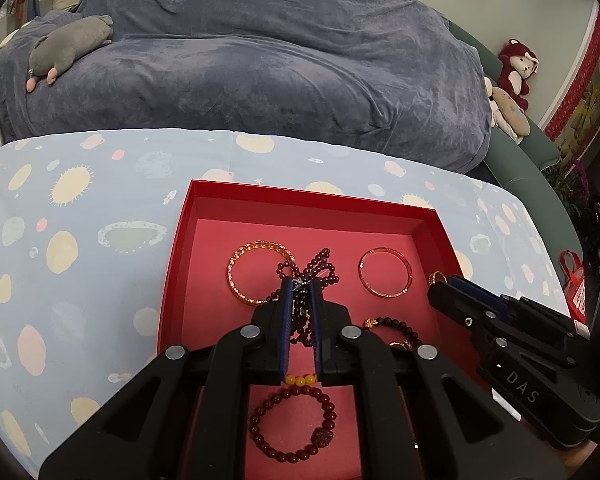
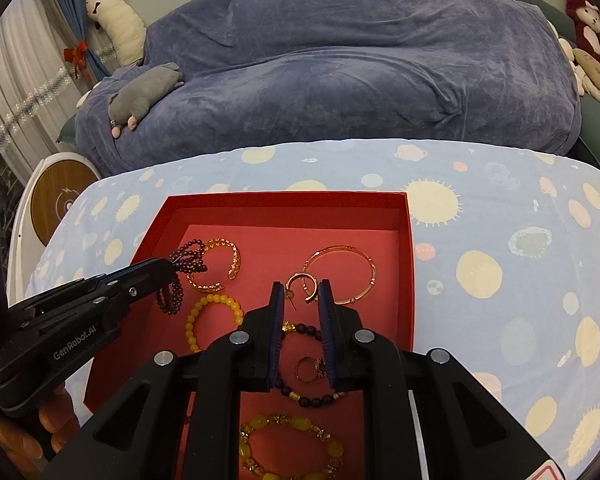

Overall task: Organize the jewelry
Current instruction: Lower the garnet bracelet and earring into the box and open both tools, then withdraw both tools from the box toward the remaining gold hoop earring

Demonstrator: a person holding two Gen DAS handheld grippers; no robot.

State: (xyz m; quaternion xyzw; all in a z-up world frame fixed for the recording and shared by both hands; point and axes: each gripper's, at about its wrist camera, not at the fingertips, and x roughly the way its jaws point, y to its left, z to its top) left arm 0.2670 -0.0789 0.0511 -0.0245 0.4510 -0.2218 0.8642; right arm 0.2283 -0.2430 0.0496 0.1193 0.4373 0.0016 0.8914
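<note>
Left wrist view: my left claw (image 1: 302, 286) is clamped on a dark garnet strand (image 1: 308, 270), its loops bunched between the pads and spilling past the tips, above the middle of the red tray (image 1: 300, 196); a gold bangle (image 1: 256, 272) lies toward the tray's left wall, a thin rose bangle (image 1: 385, 272) toward its right wall, and a maroon bead bracelet (image 1: 292, 424) near its near edge; my right claw (image 2: 300, 292) hovers with its jaws apart over a gold hoop earring (image 2: 300, 282); beneath it lie a ring (image 2: 309, 368) and a black bead bracelet (image 2: 312, 396), with a yellow bead bracelet (image 2: 212, 316) just left; the tray sits on a blue planet-print cloth (image 2: 500, 220).
</note>
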